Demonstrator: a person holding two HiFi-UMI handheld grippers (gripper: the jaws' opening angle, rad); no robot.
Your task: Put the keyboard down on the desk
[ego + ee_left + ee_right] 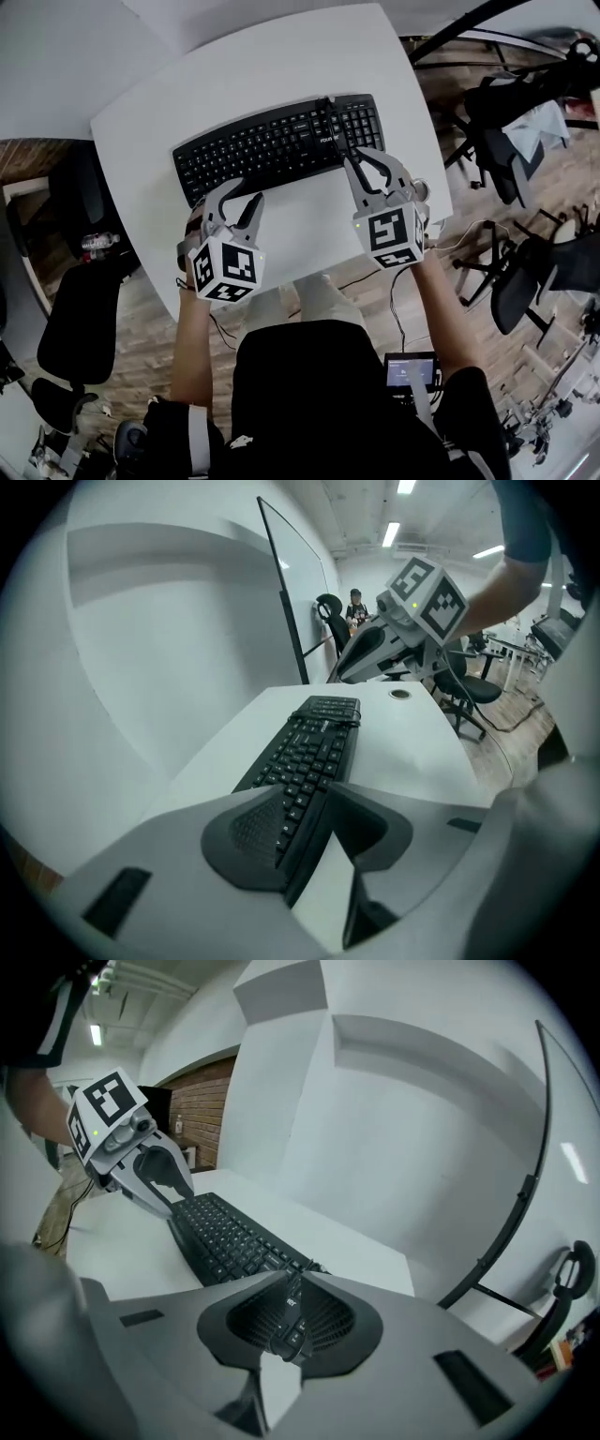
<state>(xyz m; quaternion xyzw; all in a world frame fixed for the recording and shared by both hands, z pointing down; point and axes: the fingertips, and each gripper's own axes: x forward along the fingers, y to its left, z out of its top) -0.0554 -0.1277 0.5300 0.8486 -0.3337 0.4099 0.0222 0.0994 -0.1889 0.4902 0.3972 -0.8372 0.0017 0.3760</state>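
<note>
An office, clearly: swivel chairs point(516, 286) right of the right hand-held gripper point(361, 157), keyboard point(281, 145) ahead on a white surface point(281, 56), strip lights point(392, 532) overhead.

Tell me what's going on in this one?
A person holds a two-jaw gripper in each hand over a white desk. The black keyboard lies flat on the desk, so it is already set down. The left gripper hangs by the keyboard's near left corner, jaws apart with nothing between them. The right gripper is over the near right end, jaws only narrowly apart, also empty. Neither grips the keyboard.
</note>
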